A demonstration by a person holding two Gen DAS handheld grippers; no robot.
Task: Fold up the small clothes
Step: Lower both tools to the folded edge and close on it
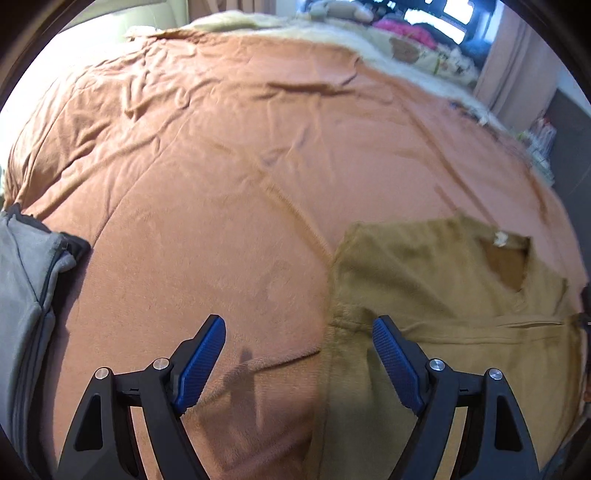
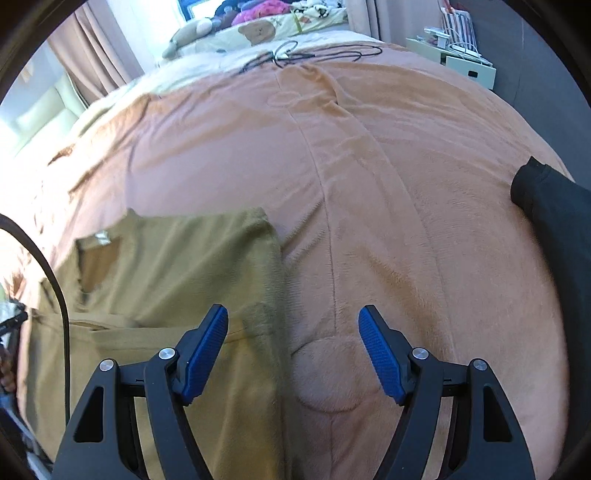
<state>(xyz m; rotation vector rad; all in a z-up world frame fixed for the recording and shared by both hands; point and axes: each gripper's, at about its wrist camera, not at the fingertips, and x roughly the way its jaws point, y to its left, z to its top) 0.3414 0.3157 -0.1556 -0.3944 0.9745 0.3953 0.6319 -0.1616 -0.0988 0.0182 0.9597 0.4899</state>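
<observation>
Tongs first: the left gripper (image 1: 298, 363) has its blue pads (image 1: 201, 365) spread wide with nothing between them, hovering over the bed. Its right finger sits above the left edge of the olive-tan top (image 1: 436, 295); its left finger is over bare blanket. Same deal with the right gripper (image 2: 293, 354), fingers wide apart and empty, blue pads (image 2: 380, 356) showing. Its left finger hangs over the right edge of the top (image 2: 177, 273), the other over blanket.

So the shirt is lying flat on the orange-brown blanket (image 1: 221, 166), sitting between the two tools. In the left wrist view it fills the 3 to 5 o'clock area, neckline toward 2 o'clock with a little white tag (image 1: 500, 238) at the collar. In the right wrist view it's over at 7 to 9 o'clock, the tag (image 2: 101, 236) around 9, and there's a horizontal fold or seam line across it just ahead of the left finger.

Farther out: a gray garment (image 1: 26, 295) sits at 9 o'clock in the left view, at the blanket's edge. A black piece of clothing (image 2: 554, 229) pokes in at 3 o'clock in the right view. A dark cable (image 2: 55, 288) curves down the 9 o'clock side there. Up at 12 o'clock are some black cords (image 2: 295, 55) on a cream sheet, a bear-print pillow (image 2: 258, 31), pink curtains (image 2: 96, 55), and a white stand (image 2: 458, 62) at 1 o'clock.
</observation>
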